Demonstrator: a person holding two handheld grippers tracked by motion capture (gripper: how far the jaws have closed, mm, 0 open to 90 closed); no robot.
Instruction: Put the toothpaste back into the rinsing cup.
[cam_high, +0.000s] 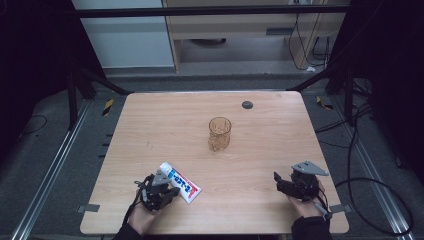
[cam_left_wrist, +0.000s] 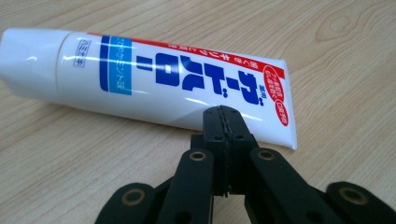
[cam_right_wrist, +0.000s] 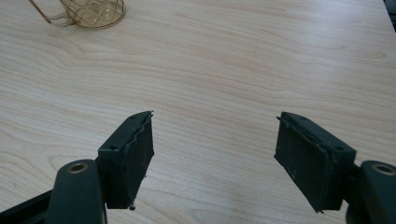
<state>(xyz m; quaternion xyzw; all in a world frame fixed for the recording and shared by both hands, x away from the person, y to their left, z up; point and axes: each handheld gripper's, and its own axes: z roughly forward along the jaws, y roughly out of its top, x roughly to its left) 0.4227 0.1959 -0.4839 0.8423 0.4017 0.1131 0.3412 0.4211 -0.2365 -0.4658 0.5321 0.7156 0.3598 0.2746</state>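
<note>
Left gripper (cam_left_wrist: 223, 112) pinched together beside toothpaste tube (cam_left_wrist: 154, 79) near table (cam_high: 150, 125) edge, right gripper (cam_right_wrist: 215, 149) spread wide

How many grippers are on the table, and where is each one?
2. The left gripper is at the near left corner, its jaws shut beside the toothpaste tube. The right gripper is at the near right corner, its jaws open over bare table.
</note>
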